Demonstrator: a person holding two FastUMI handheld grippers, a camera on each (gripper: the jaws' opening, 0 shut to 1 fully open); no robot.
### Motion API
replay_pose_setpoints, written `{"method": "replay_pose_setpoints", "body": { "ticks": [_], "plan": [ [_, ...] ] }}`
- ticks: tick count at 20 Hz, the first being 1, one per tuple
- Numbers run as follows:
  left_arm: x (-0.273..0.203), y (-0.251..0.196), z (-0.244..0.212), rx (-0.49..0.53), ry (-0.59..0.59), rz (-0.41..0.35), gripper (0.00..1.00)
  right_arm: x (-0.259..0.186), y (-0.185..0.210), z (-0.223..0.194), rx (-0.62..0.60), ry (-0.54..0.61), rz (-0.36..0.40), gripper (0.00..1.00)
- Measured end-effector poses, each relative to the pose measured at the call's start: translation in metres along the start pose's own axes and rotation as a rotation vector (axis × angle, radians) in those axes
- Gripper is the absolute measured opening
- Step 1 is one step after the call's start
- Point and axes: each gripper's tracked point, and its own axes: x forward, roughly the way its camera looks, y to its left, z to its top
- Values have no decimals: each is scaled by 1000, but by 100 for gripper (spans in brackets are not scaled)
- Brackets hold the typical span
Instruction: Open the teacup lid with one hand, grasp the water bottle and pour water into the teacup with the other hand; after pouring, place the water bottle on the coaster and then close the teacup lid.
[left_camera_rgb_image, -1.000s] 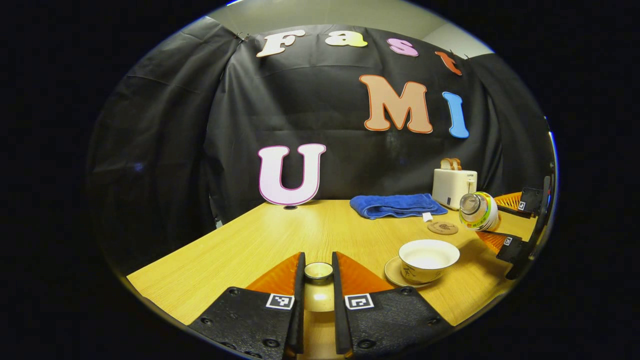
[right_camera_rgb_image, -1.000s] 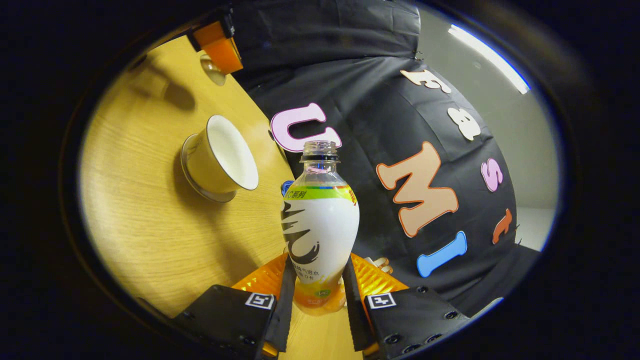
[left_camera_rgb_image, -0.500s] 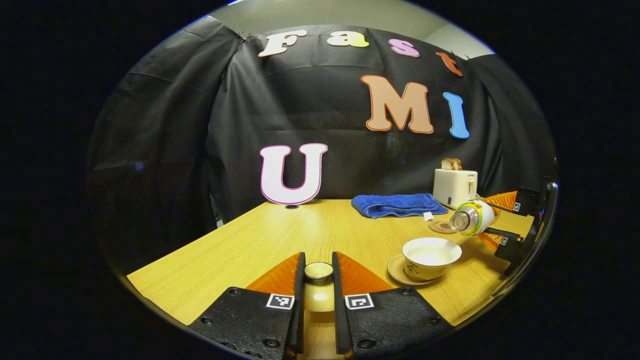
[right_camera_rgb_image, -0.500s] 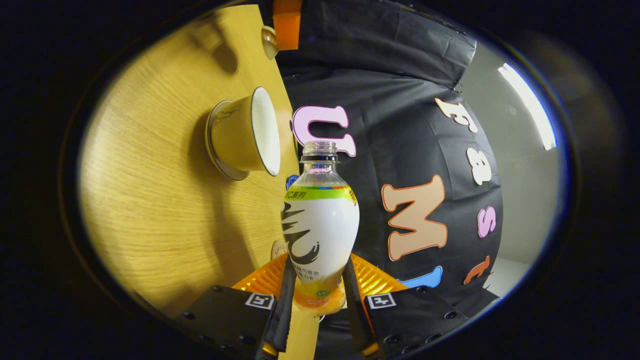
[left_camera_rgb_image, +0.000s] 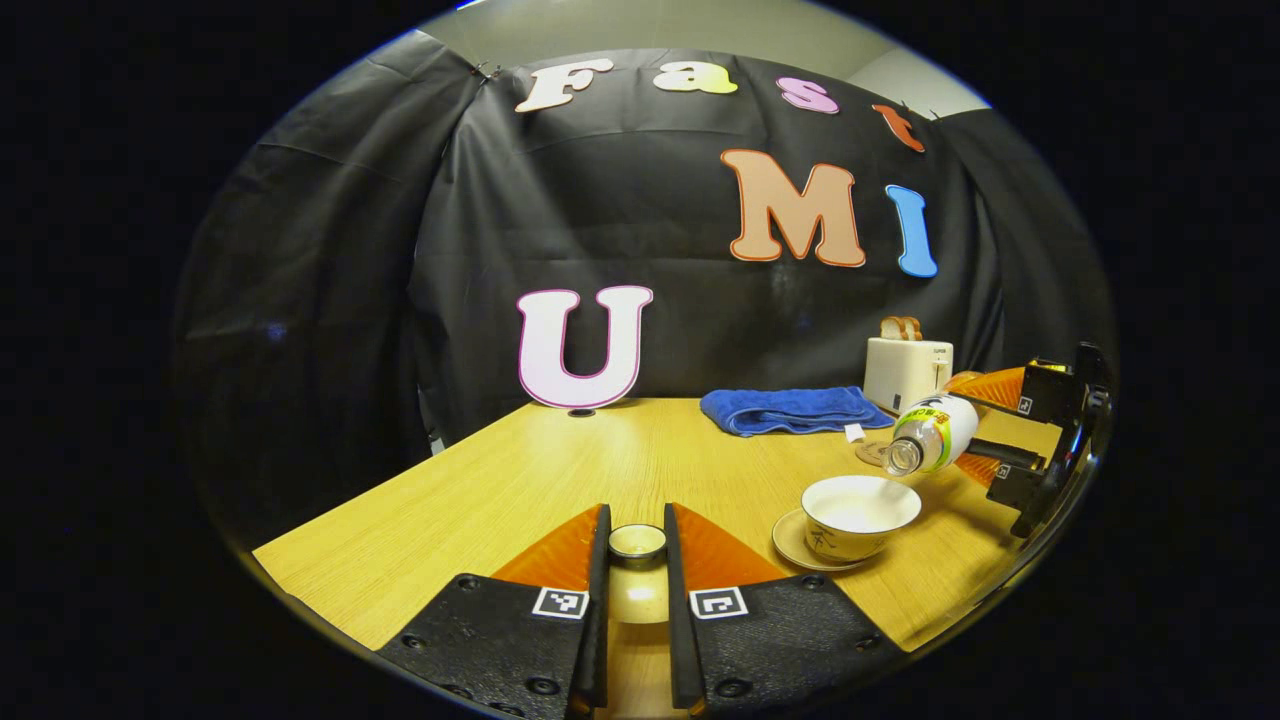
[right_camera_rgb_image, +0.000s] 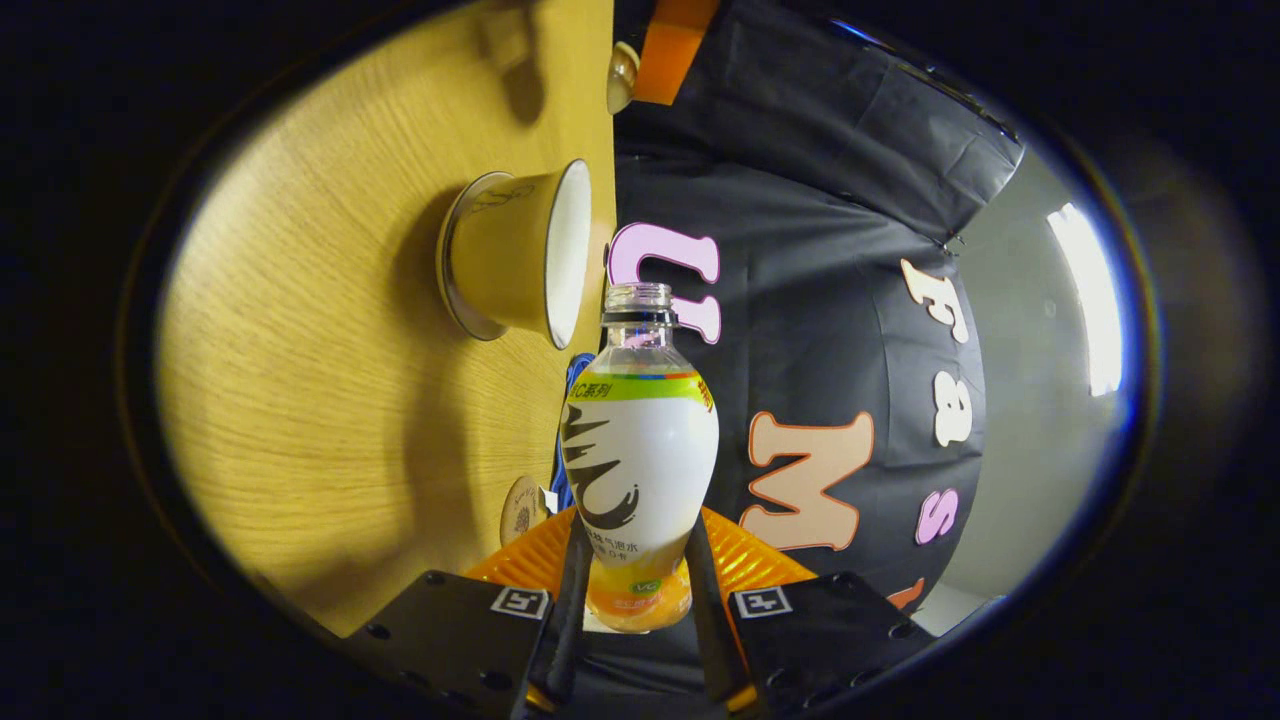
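The right gripper (right_camera_rgb_image: 630, 590) has its fingers pinching the water bottle (right_camera_rgb_image: 638, 460) low on its body, and in the left gripper view the bottle (left_camera_rgb_image: 928, 433) is tipped nearly flat, its open mouth just above the rim of the teacup (left_camera_rgb_image: 860, 515), which sits uncovered on its saucer (left_camera_rgb_image: 790, 540) on the table (left_camera_rgb_image: 520, 490). The left gripper (left_camera_rgb_image: 636, 600) hangs clear to the side, fingers pinching the lid (left_camera_rgb_image: 637, 542). The coaster (left_camera_rgb_image: 872, 454) lies just behind the bottle.
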Motion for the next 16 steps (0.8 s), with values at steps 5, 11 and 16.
{"method": "replay_pose_setpoints", "body": {
  "ticks": [5, 11, 16],
  "plan": [
    [0, 2, -1, -8, 0, 3, 22, -3, -1, 7, -100, -45, -1, 53],
    [0, 3, -1, -10, -2, 1, 22, -4, -6, 12, -196, -81, 3, 52],
    [0, 3, -1, -10, -1, 0, 22, 1, -14, 12, -290, -89, -16, 51]
  ]
}}
